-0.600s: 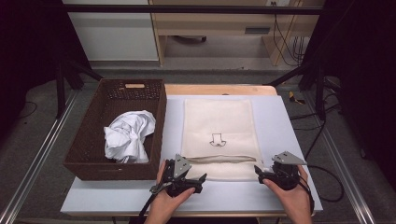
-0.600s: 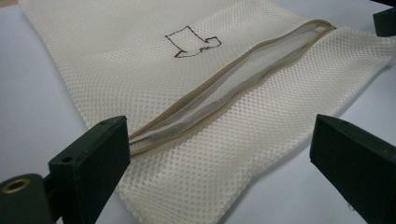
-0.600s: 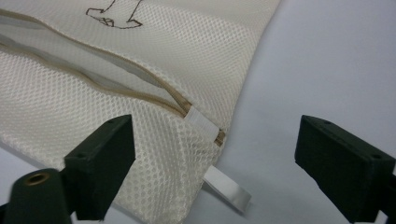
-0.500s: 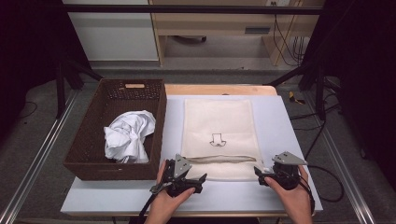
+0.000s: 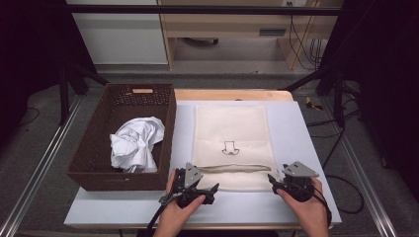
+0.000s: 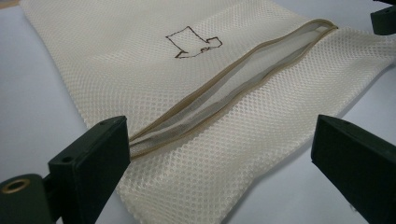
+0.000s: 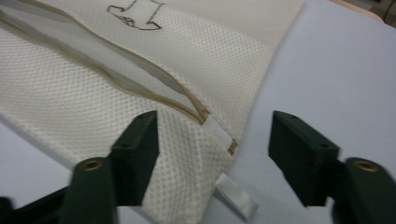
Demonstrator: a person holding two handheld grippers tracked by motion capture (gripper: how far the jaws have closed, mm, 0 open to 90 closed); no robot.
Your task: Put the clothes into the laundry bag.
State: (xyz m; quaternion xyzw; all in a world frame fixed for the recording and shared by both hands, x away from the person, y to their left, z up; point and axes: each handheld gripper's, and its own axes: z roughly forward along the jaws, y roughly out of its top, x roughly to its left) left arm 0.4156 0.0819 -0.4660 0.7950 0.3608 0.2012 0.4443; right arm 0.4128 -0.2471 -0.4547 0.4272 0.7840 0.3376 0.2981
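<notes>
A cream mesh laundry bag [image 5: 232, 133] lies flat on the table, with a small drawn outline [image 5: 229, 147] on it and its zipper slit [image 5: 236, 168] gaping near the front end. My left gripper [image 5: 205, 180] is open at the slit's left end, its jaws set wide on either side of the bag's corner [image 6: 219, 140] without touching it. At the slit's right end my right gripper [image 5: 277, 178] is also open. One of its jaws hovers over the mesh and the other over bare table [image 7: 215, 130], with the zipper end and a white tab [image 7: 236, 198] between them.
A dark wicker basket [image 5: 168, 128] stands to the left of the bag and holds a crumpled white cloth [image 5: 136, 143]. The table's front edge [image 5: 207, 224] runs just below both hands. Black frame bars and cables stand beyond the table's right side.
</notes>
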